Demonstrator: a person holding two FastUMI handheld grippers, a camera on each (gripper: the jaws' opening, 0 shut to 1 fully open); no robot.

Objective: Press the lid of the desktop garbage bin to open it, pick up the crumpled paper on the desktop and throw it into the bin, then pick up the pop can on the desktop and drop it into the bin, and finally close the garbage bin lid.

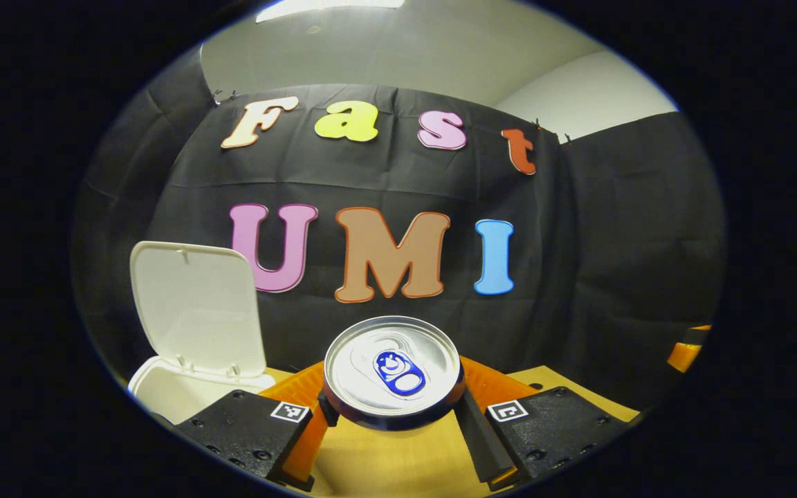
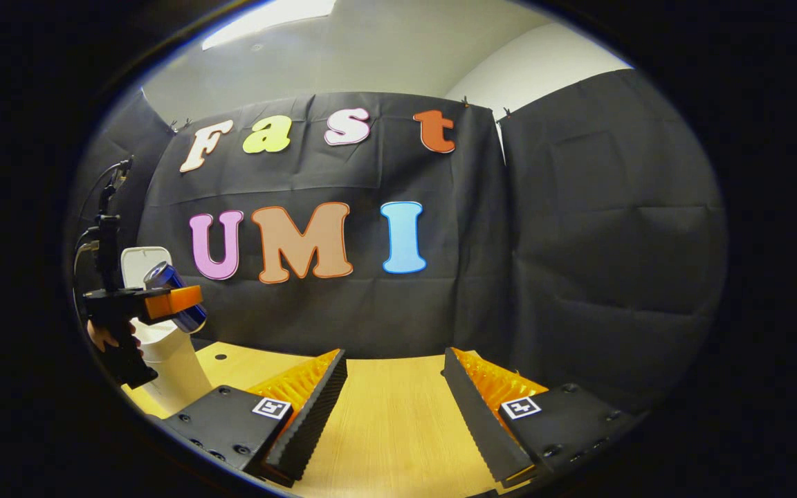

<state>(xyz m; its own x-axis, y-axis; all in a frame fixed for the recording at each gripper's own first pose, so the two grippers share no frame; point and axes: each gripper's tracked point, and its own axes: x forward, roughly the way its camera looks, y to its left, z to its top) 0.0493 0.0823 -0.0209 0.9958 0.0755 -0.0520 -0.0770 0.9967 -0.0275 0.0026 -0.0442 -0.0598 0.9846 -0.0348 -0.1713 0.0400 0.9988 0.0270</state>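
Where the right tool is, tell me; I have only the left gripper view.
Observer: The right tool hangs open and empty over the wooden table.
Operator: Now tell me how the can sits in the left tool.
Observer: In the right gripper view, the left tool holds the pop can tilted and off the table, about level with the bin's raised lid.
Operator: Say what carries that tool.
Observer: A hand grips its handle, just beside the white bin.
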